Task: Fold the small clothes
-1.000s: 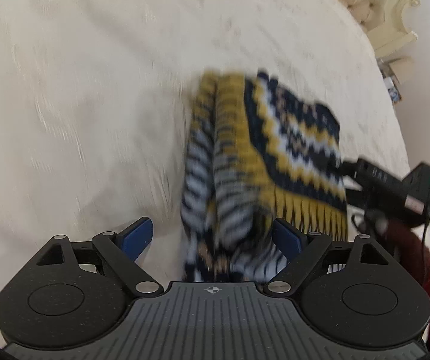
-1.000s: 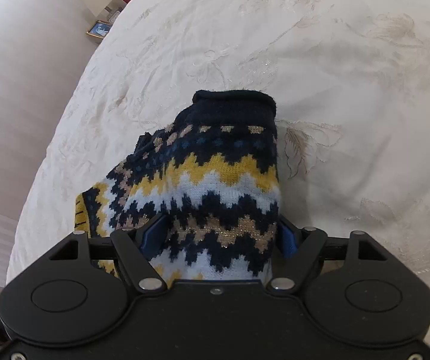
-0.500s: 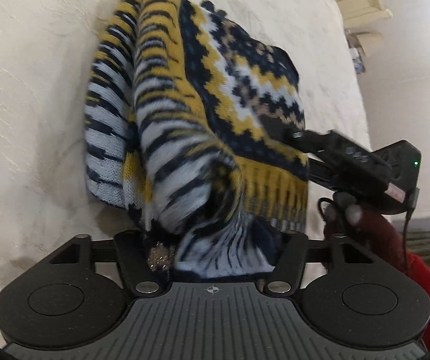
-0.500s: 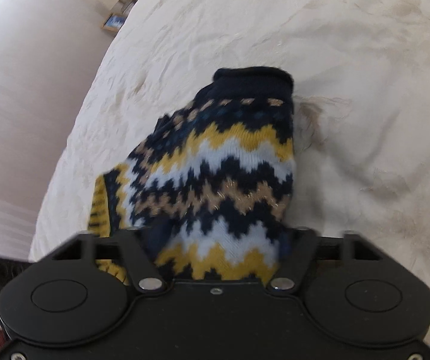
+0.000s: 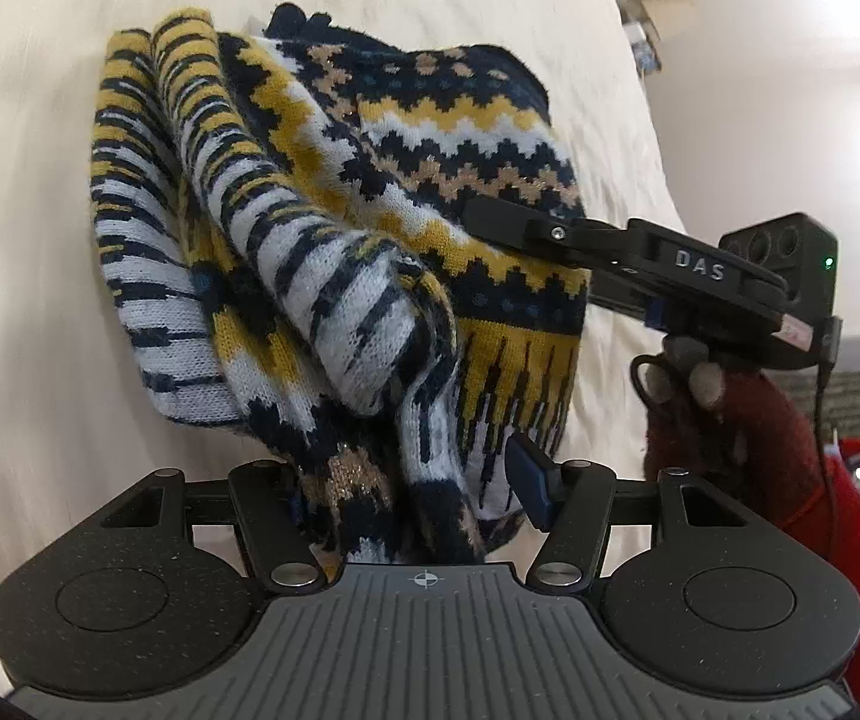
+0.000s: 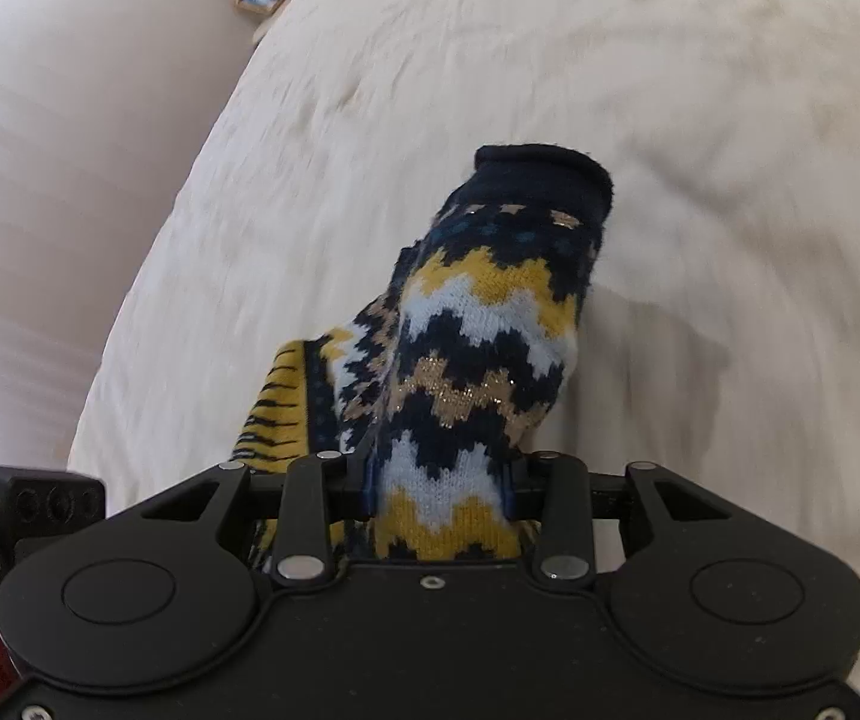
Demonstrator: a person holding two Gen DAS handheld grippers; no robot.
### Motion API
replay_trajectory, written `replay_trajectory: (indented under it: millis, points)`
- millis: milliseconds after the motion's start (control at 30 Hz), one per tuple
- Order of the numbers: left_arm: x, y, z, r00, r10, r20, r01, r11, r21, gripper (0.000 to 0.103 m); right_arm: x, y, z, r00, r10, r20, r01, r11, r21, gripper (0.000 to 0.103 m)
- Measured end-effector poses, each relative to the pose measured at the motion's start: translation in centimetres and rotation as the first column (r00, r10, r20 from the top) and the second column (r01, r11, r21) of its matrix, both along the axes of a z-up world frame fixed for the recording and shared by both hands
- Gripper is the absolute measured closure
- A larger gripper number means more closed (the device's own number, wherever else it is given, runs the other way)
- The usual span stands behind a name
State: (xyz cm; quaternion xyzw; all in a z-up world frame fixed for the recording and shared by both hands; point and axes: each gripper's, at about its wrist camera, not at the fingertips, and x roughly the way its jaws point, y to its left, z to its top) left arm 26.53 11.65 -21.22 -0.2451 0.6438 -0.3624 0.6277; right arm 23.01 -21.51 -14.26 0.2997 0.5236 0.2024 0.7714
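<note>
Here both claws have just closed on the small knit sweater [image 5: 334,228] held over the bed [image 5: 22,240], left gripper [image 5: 412,474] on its near hem, right gripper [image 6: 439,480] gripping at three o'clock, its long axis toward twelve.

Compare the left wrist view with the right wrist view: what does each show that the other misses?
Left wrist only: the right hand-held gripper from outside, its gloved hand, and the sweater's bunched striped folds with fabric between the left hand-held gripper's fingers. Right wrist only: the dark cuff and the right hand-held gripper's jaws, which have just been closing, pinching the sleeve. Both: the knit sweater on the white bedspread.
</note>
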Motion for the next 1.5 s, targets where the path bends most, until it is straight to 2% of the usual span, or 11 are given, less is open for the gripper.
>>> replay_trajectory:
  millis: [133,233,400,533,700,867,1033,1167,1233,1333,1500]
  points:
    - [-4.7,0.5,-0.6,0.998,-0.029,-0.047,0.029,1.0,0.006,0.044,-4.5,0.7,0.0,0.998,0.045,-0.046,-0.045,0.999,-0.005,0.056]
    - [-7.5,1.1,-1.2,0.998,-0.043,-0.036,0.045,0.997,0.061,0.044,-6.7,1.2,-0.6,0.996,0.053,-0.073,-0.055,0.998,-0.016,0.054]
    - [-9.6,3.1,-1.7,0.999,-0.007,0.052,-0.008,0.959,0.284,0.044,-9.0,0.7,-0.4,0.998,-0.061,-0.032,0.056,0.989,-0.138,0.035]
    - [-10.3,4.5,0.1,0.989,0.01,0.148,-0.06,0.94,0.336,0.043,-10.5,-0.4,0.7,0.988,-0.151,0.036,0.155,0.976,-0.154,0.026]
    - [-10.4,3.2,4.5,0.957,-0.029,0.29,-0.07,0.943,0.324,0.043,-12.3,-0.9,1.9,0.972,-0.202,0.117,0.223,0.952,-0.211,0.022]
    - [-10.1,1.4,7.3,0.896,-0.095,0.433,-0.042,0.954,0.296,0.036,-13.2,-1.2,2.0,0.954,-0.259,0.149,0.29,0.921,-0.259,0.02]
    - [-8.3,-1.7,6.4,0.851,-0.144,0.504,-0.027,0.948,0.316,0.033,-13.2,-1.2,1.9,0.948,-0.271,0.165,0.312,0.892,-0.326,0.018]
    - [-6.4,-2.6,4.3,0.835,-0.145,0.53,-0.074,0.926,0.37,0.033,-13.1,-1.3,1.9,0.94,-0.29,0.181,0.338,0.869,-0.362,0.015]
    - [-5.8,-1.9,3.1,0.84,-0.147,0.523,-0.101,0.904,0.416,0.033,-12.9,-1.4,2.0,0.934,-0.304,0.187,0.354,0.856,-0.378,0.015]
    - [-5.4,-0.5,1.3,0.87,-0.162,0.467,-0.099,0.868,0.487,0.03,-12.3,-1.5,1.8,0.927,-0.324,0.191,0.375,0.837,-0.398,0.014]
    - [-5.4,2.0,0.1,0.907,-0.081,0.412,-0.125,0.885,0.449,0.019,-10.2,-0.7,0.6,0.933,-0.318,0.17,0.36,0.828,-0.429,0.014]
